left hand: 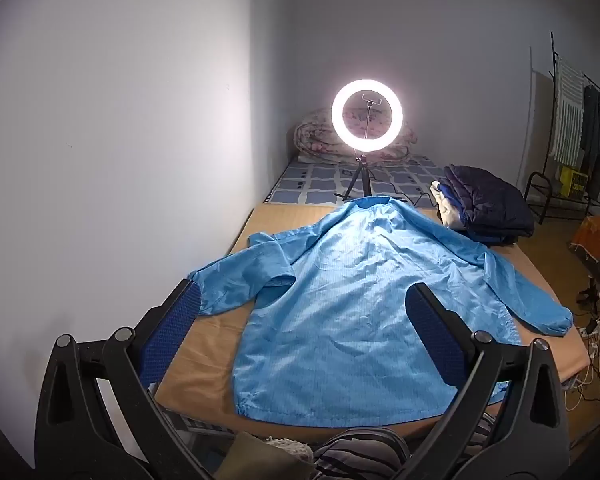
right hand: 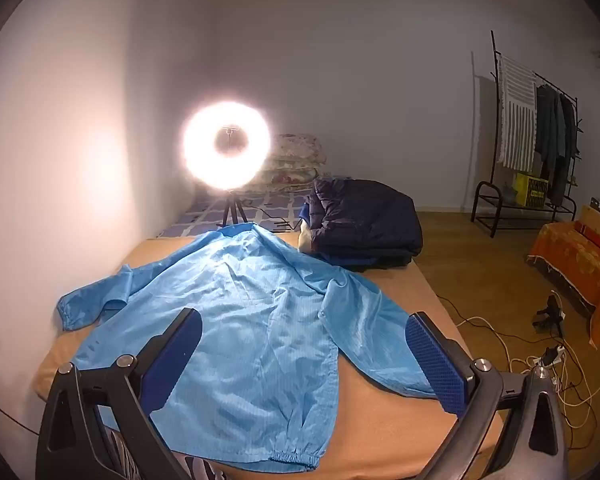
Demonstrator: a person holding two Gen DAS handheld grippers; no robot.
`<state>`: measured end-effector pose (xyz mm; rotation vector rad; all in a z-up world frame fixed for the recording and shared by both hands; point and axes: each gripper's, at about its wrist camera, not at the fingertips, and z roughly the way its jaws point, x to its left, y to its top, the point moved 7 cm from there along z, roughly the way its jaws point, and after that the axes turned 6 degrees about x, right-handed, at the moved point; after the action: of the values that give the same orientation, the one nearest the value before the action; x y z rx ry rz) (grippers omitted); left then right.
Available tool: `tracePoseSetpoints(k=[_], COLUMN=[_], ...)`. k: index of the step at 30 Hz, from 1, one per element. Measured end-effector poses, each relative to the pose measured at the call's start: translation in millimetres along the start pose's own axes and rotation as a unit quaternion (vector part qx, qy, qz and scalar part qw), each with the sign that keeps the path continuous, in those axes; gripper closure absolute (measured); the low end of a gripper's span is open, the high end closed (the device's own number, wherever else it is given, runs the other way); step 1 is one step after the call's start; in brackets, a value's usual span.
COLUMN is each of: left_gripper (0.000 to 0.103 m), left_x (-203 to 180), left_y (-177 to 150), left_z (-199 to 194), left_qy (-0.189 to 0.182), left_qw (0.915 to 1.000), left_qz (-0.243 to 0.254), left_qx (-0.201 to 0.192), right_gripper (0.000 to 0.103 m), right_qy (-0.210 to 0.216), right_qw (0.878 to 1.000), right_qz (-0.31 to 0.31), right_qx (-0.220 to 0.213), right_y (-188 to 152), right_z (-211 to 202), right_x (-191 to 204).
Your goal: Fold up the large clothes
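A light blue jacket point(left hand: 340, 304) lies spread flat on the tan bed surface point(left hand: 204, 344), collar far, hem near, both sleeves out to the sides. In the right wrist view the same blue jacket point(right hand: 252, 320) fills the middle of the tan bed surface point(right hand: 384, 412). My left gripper point(left hand: 304, 300) hovers above the jacket's lower half, jaws wide open, nothing between them. My right gripper point(right hand: 304, 320) is also open and empty, held above the jacket's near right part, its right finger point(right hand: 436, 360) over the right sleeve.
A lit ring light on a tripod point(left hand: 366, 118) stands beyond the collar. A stack of folded dark clothes point(left hand: 484, 204) sits at the far right of the bed. A wall runs along the left. Cables point(right hand: 540, 360), a clothes rack point(right hand: 536, 140) and an orange-covered seat point(right hand: 580, 256) are to the right.
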<state>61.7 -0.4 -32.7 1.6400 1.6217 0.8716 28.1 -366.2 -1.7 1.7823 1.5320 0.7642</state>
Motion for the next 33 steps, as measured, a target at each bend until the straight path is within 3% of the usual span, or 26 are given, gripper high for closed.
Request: tracePoseSetpoints(k=[33], left_gripper=[0.000], left_x=[-5], left_y=[18], left_z=[-23], left_qy=[0.007], left_qw=[0.9996], left_qz=[0.005], left_qx=[-0.028], right_gripper=[0.000], right_qy=[-0.001], right_qw=[1.000], right_qz=[-0.006], right_qx=[-0.010], right_y=[5], right_z=[-11], right_x=[2])
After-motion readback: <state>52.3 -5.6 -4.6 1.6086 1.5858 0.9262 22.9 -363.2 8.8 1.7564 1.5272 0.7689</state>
